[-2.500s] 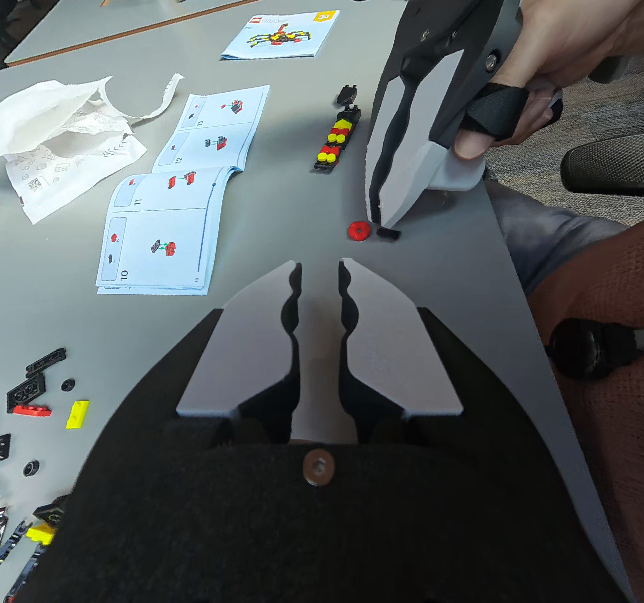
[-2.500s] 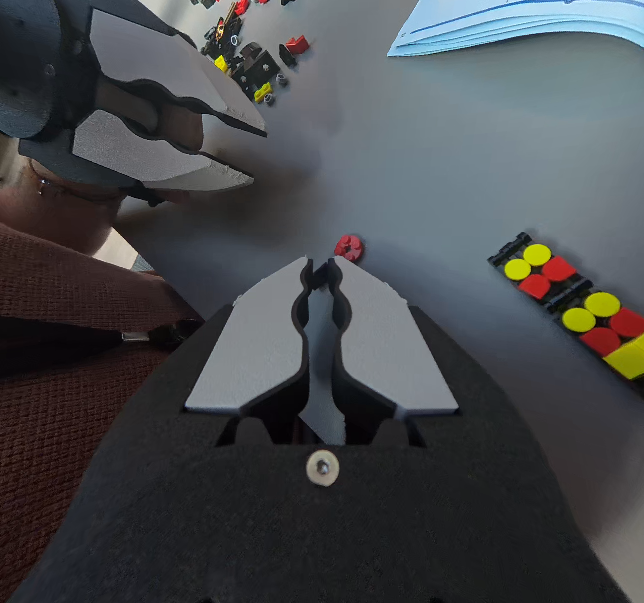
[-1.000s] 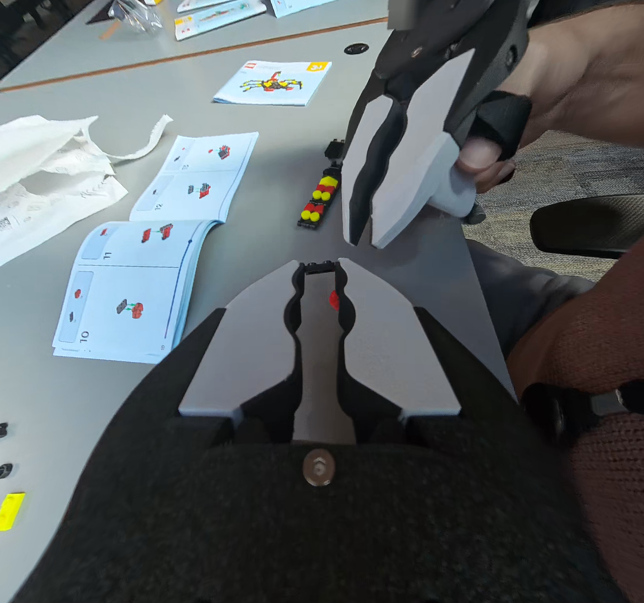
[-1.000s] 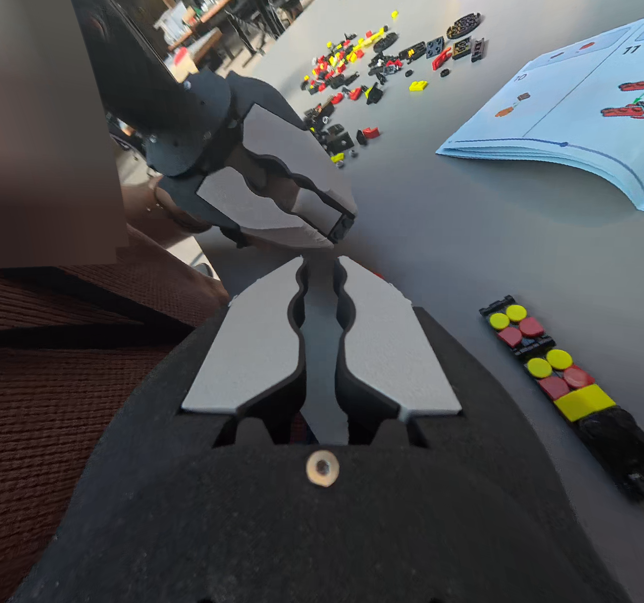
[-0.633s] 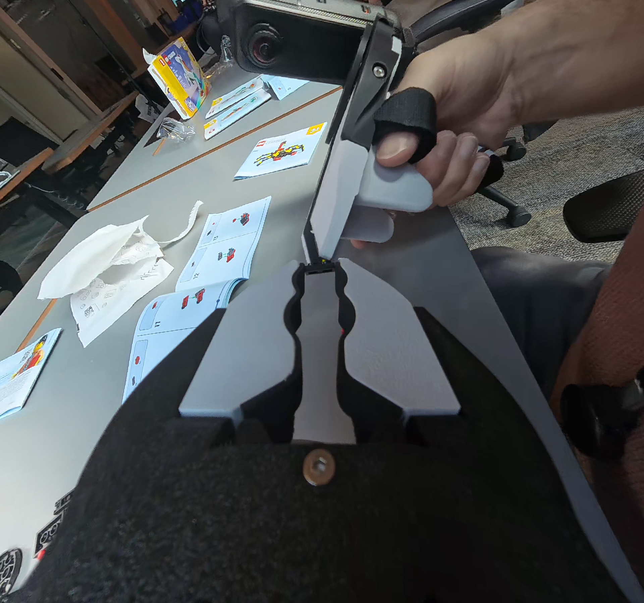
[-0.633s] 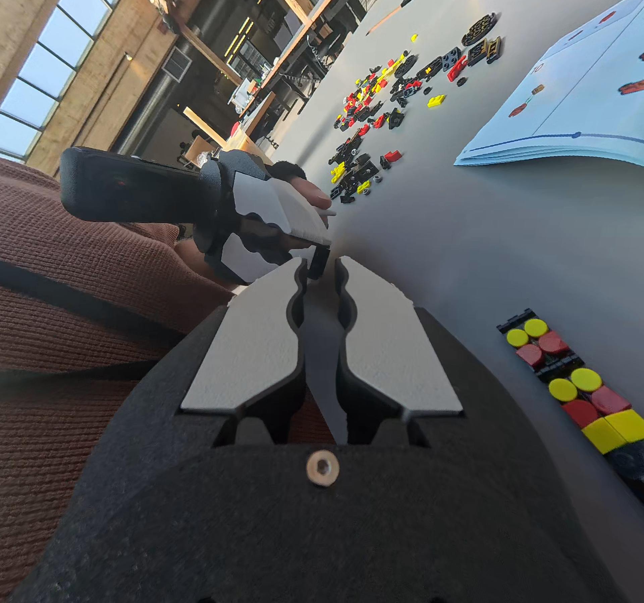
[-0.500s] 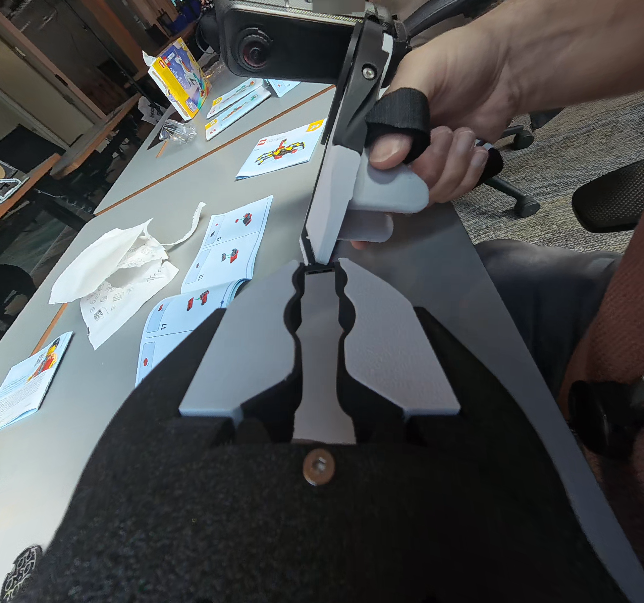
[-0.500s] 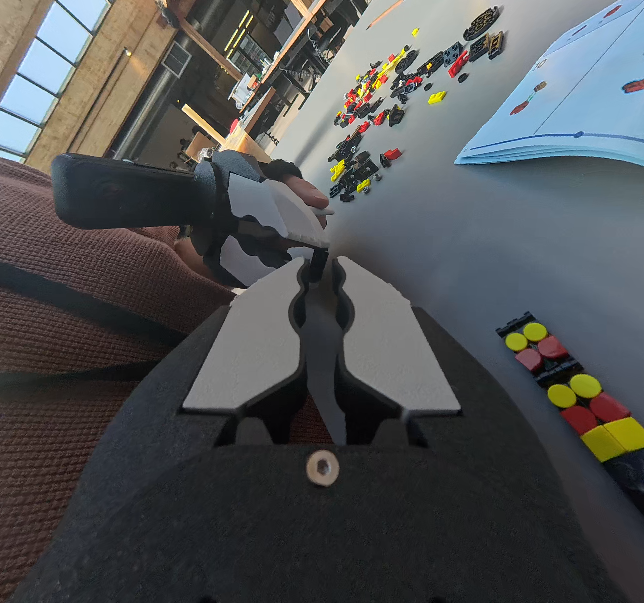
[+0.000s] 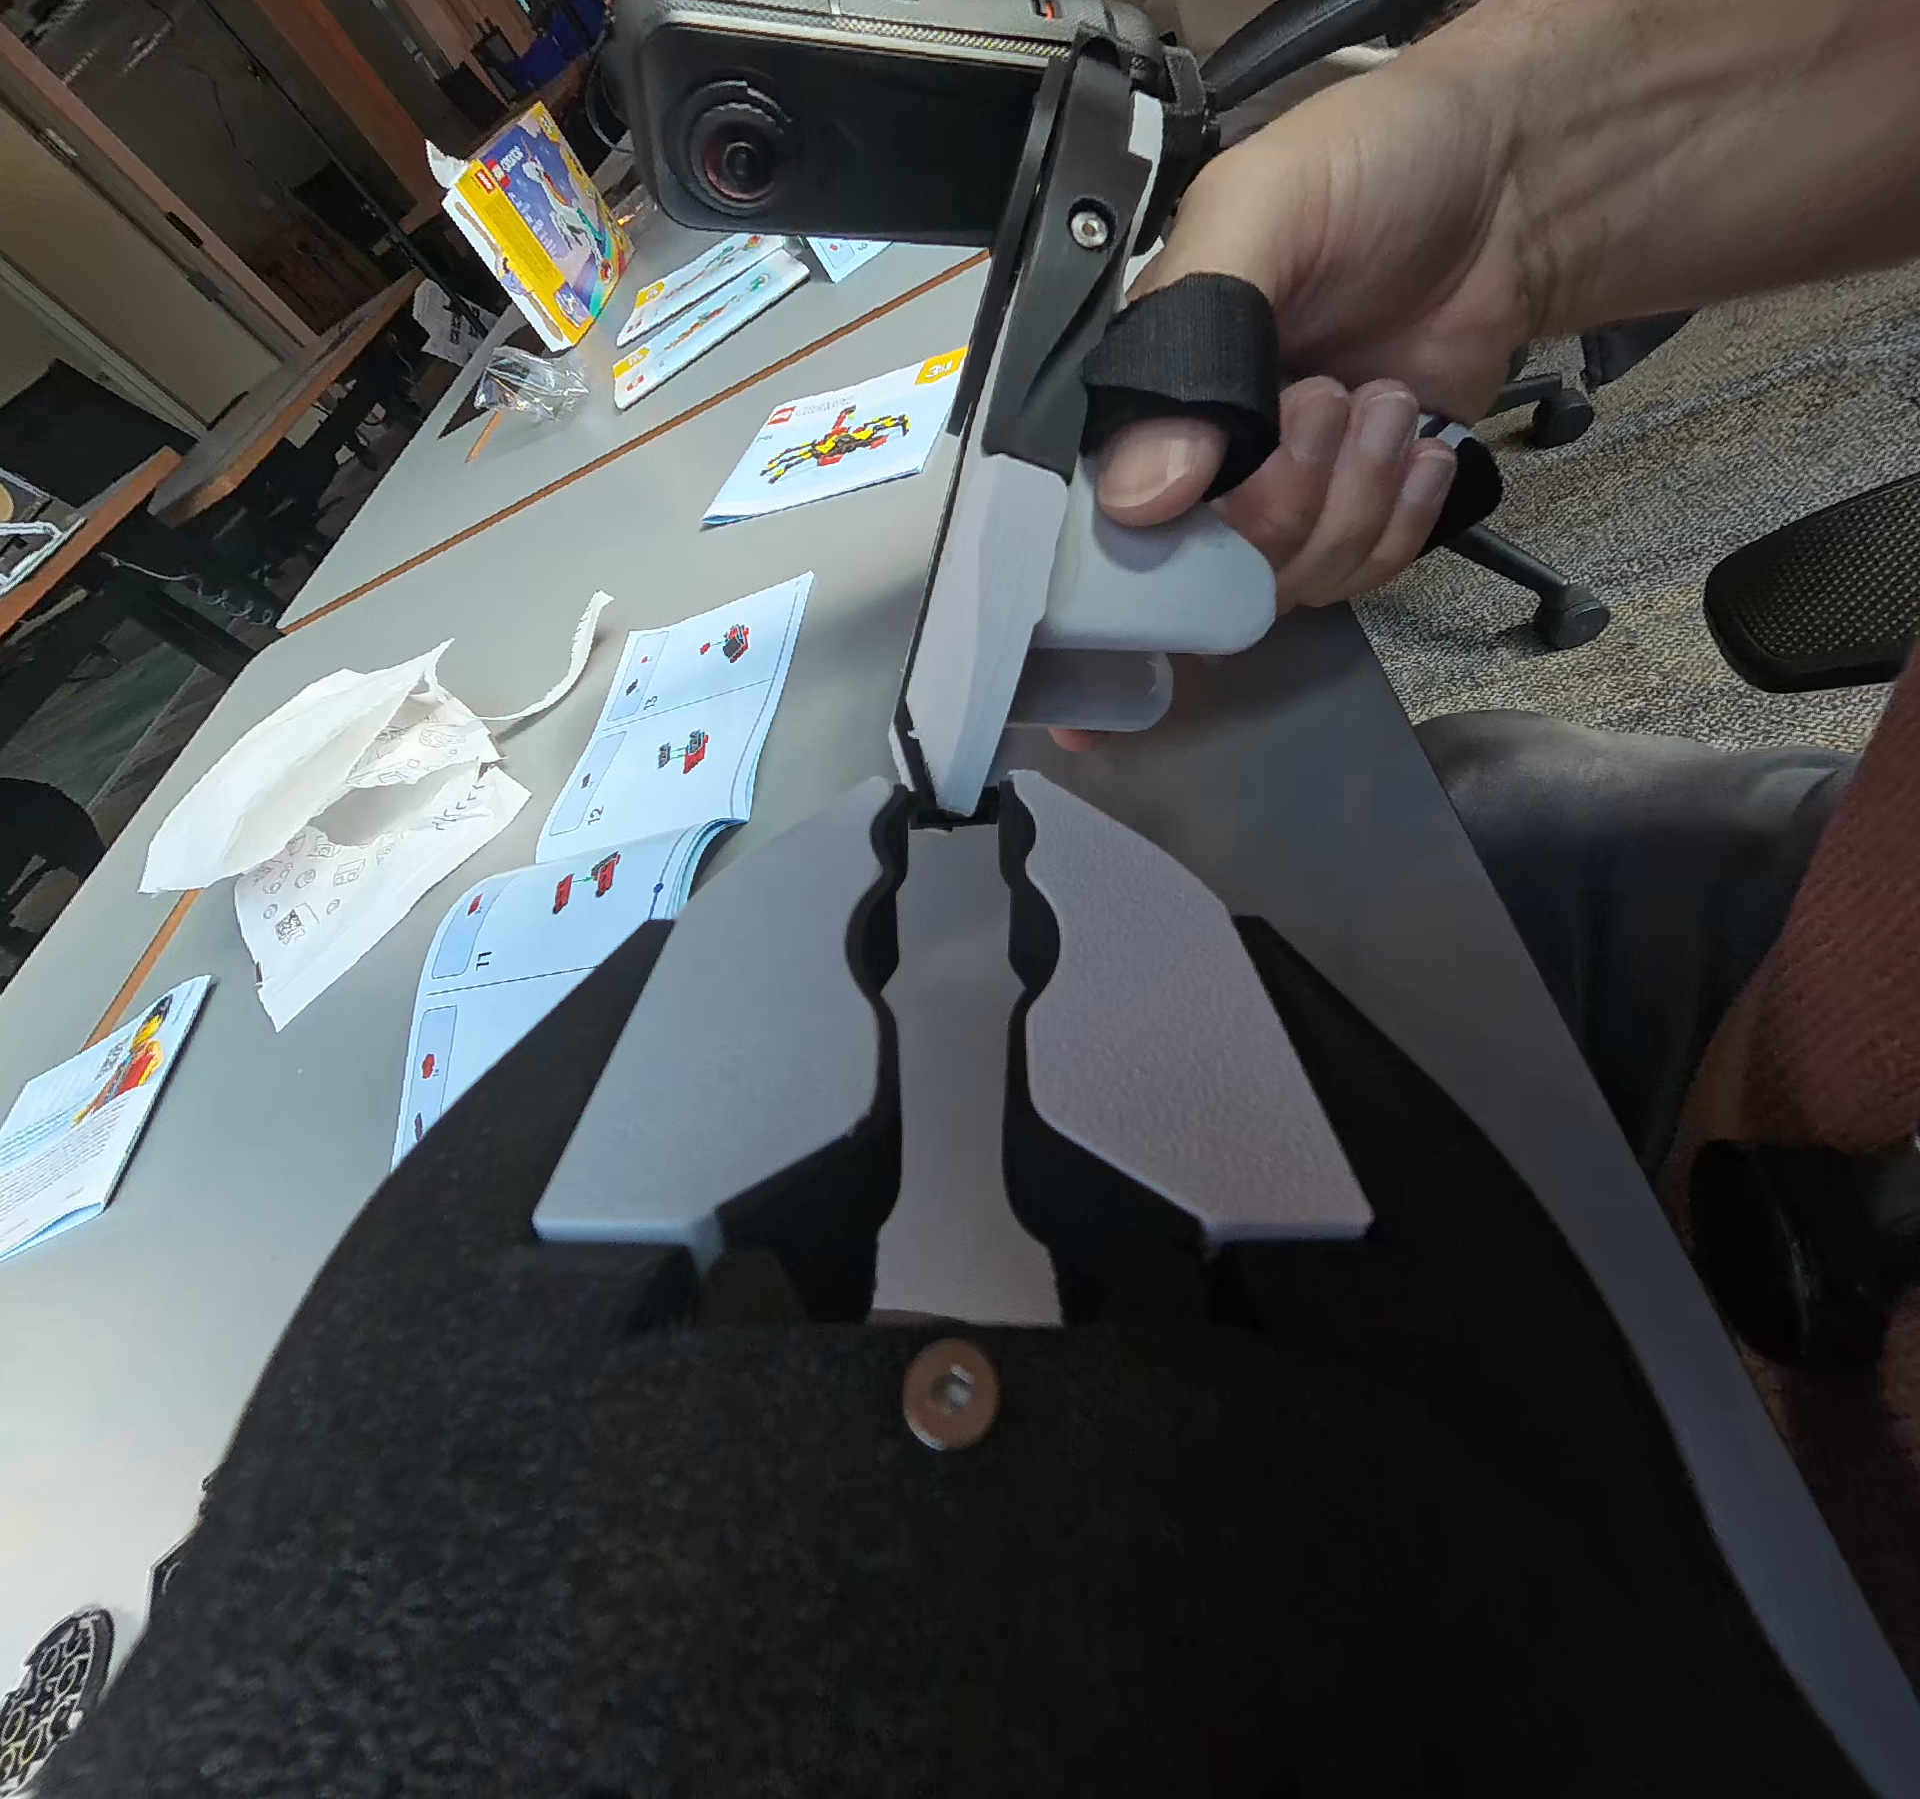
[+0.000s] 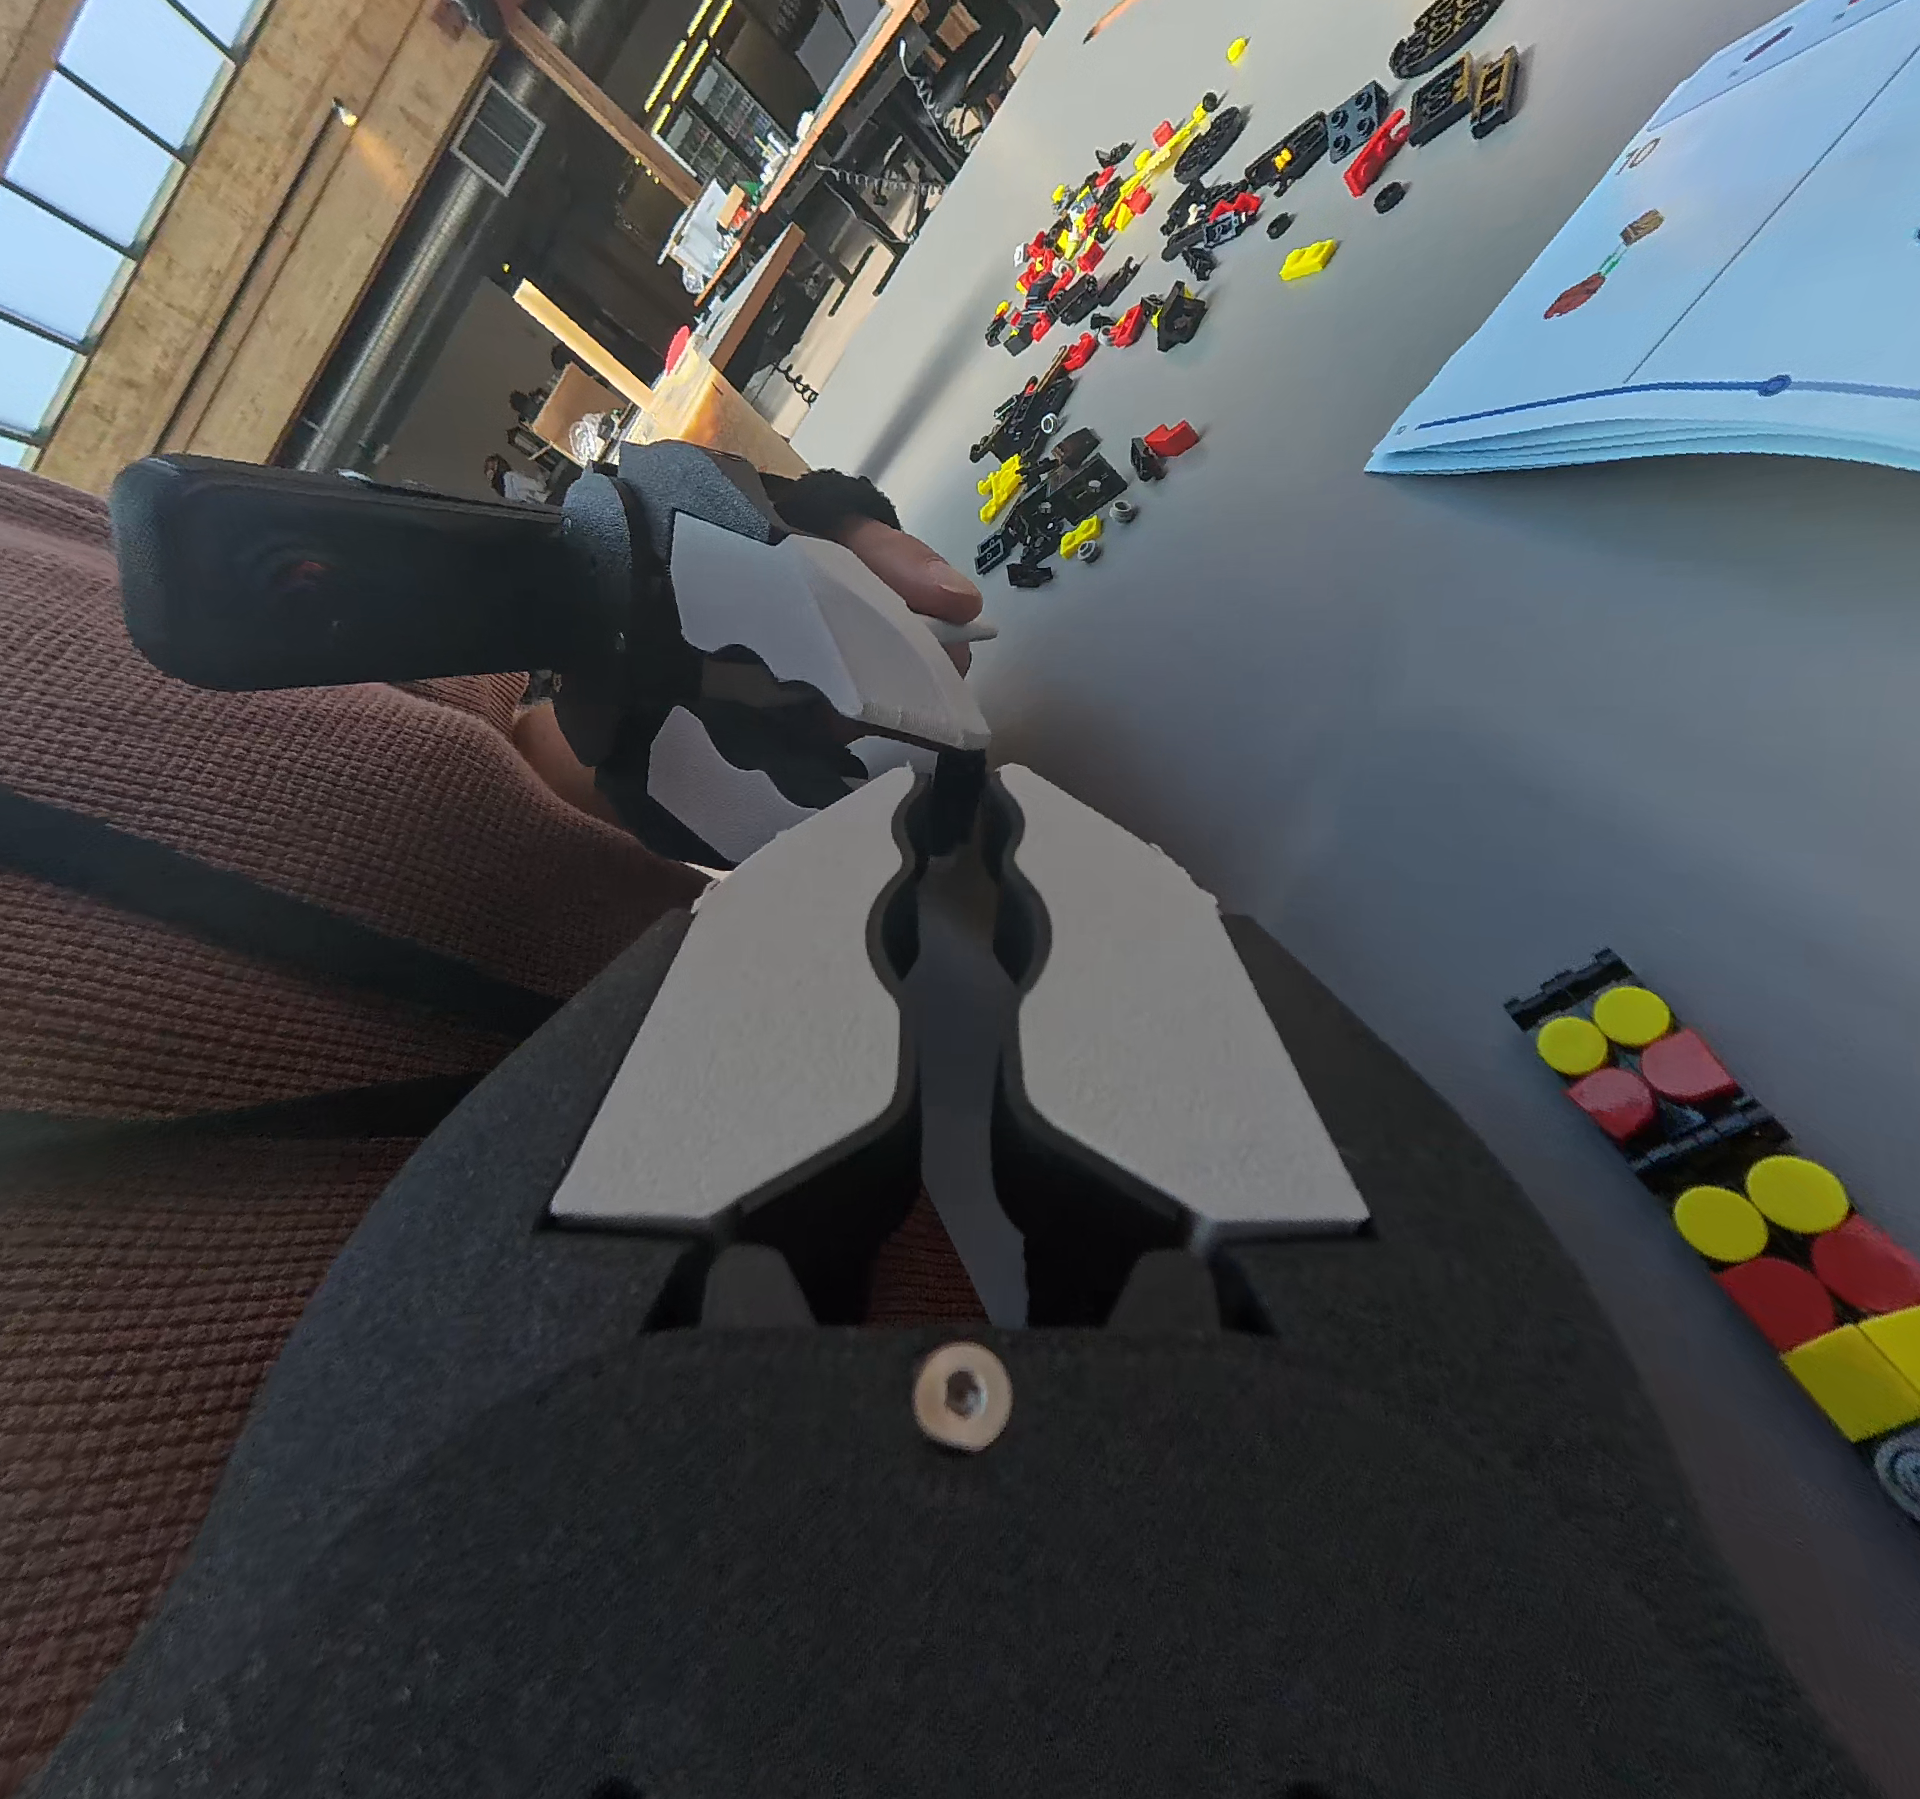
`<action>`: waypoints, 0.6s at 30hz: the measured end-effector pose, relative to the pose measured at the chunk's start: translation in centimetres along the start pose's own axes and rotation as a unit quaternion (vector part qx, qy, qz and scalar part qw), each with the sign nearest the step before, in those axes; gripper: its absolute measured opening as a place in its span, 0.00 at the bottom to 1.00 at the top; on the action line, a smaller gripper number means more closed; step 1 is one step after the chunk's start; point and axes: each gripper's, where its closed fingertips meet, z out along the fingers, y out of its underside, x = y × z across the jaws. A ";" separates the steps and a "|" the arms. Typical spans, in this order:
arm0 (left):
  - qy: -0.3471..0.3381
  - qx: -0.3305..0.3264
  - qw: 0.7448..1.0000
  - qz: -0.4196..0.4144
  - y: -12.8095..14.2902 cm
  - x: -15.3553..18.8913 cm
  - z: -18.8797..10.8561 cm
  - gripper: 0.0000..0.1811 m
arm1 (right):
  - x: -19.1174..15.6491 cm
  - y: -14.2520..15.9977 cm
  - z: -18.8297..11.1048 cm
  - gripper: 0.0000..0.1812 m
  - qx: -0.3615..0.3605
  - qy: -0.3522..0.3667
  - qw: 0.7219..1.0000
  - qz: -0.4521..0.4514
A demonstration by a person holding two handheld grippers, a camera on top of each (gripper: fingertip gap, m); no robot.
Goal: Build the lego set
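My left gripper (image 9: 948, 802) is shut on a small black lego piece (image 9: 948, 817), held above the grey table (image 9: 1299, 814) near its right edge. My right gripper (image 10: 956, 778) comes in from above, turned crosswise, and its tips close on the same black piece (image 10: 956, 799). The two grippers meet tip to tip. In the left wrist view the right gripper (image 9: 940, 788) shows edge-on, held by a hand. A black strip with yellow and red tiles (image 10: 1725, 1178) lies on the table to the right.
An open instruction booklet (image 9: 665, 762) lies left of the grippers, with a torn white bag (image 9: 332, 793) beyond it. A closed booklet (image 9: 831, 450) and a box (image 9: 540, 211) lie farther back. Several loose lego pieces (image 10: 1132, 243) are scattered far off. The person's lap is beside the table edge. The grippers are tip to tip, or close to it.
The black piece went from the right gripper into the left, was lifted off the table, and the right gripper returned to close on it. In the last half second little has moved.
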 end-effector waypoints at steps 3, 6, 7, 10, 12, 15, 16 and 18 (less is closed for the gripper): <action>0.001 0.004 1.000 0.000 -0.1 -0.1 -0.2 0.09 | -0.1 -0.1 0.1 0.06 0.000 -0.002 1.000 -0.002; 0.001 0.007 1.000 0.001 -0.1 -0.1 -0.4 0.09 | -0.2 -0.1 0.1 0.06 0.000 -0.005 1.000 -0.002; 0.001 0.006 1.000 0.002 -0.1 -0.1 -0.4 0.09 | -0.3 -0.1 0.1 0.05 -0.001 -0.006 1.000 -0.003; 0.002 0.005 1.000 0.000 0.1 -0.1 -0.4 0.09 | -0.2 -0.1 0.2 0.04 -0.007 -0.002 1.000 -0.004; 0.002 0.006 1.000 -0.007 0.2 -0.1 -0.4 0.09 | 0.0 0.0 0.3 0.04 -0.008 0.003 1.000 -0.005; 0.001 0.003 1.000 -0.024 0.4 -0.3 -0.5 0.15 | 0.5 -0.1 -0.2 0.04 -0.009 0.027 1.000 -0.012; 0.001 -0.005 1.000 -0.027 0.7 -0.4 -0.6 0.16 | 0.9 -0.1 -0.5 0.04 -0.012 0.042 0.999 -0.017; 0.017 -0.047 0.998 -0.043 2.0 -0.3 -0.5 0.16 | 2.1 0.1 -1.3 0.04 -0.030 0.088 0.995 -0.042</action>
